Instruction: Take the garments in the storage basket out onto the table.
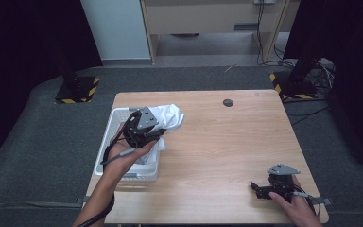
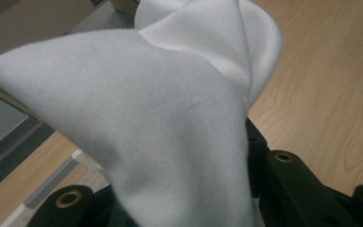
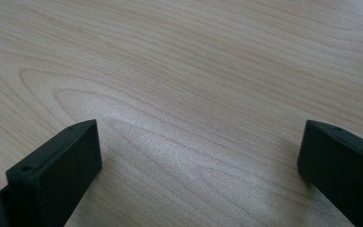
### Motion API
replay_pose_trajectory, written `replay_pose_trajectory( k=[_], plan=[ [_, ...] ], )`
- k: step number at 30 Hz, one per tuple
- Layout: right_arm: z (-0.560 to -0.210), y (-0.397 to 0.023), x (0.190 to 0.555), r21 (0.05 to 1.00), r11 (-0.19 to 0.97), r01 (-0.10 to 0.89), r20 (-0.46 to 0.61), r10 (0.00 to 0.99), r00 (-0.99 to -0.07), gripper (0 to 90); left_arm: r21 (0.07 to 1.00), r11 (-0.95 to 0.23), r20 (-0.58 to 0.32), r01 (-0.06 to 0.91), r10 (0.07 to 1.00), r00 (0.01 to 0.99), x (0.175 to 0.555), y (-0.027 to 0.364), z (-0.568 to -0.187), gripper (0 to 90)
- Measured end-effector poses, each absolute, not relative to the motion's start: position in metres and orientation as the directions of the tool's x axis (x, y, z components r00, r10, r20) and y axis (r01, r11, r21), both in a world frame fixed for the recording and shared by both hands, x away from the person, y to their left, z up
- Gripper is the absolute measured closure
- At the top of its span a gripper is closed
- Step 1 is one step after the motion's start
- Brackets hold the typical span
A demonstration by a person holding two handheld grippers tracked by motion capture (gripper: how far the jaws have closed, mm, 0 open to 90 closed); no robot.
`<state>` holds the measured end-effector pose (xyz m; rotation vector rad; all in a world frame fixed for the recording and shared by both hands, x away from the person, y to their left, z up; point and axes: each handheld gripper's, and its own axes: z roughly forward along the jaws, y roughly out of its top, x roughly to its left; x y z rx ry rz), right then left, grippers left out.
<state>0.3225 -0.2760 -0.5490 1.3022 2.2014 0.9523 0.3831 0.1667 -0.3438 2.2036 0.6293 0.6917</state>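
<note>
I have the white cloth [image 1: 168,118] pinched in my left gripper [image 1: 157,134], lifted over the right edge of the white basket [image 1: 108,142] at the counter's [image 1: 217,142] left side. It is soft, light knit fabric (it drapes and folds right over the fingers), so it should bunch rather than slip. A hold near a corner or hem would let it hang open. My right gripper [image 1: 255,189] rests spread and empty near the counter's front right.

One white cloth [image 1: 169,116], one white basket [image 1: 108,142], two grippers, one table [image 1: 227,151].
</note>
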Motion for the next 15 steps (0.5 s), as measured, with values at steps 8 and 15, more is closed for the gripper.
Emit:
replay_pose_trajectory(
  k=[8,15],
  plan=[
    [-0.549,-0.276,0.323,0.731,0.330,0.597,-0.004,0.878,-0.479,0.6,0.754,-0.624,0.288,0.207,0.596,0.750,0.384,0.151,-0.346,69.7],
    [-0.549,-0.276,0.323,0.731,0.329,0.597,-0.003,0.878,-0.479,0.6,0.752,-0.629,0.286,0.196,0.581,0.762,0.387,0.136,-0.350,69.8]
  ],
)
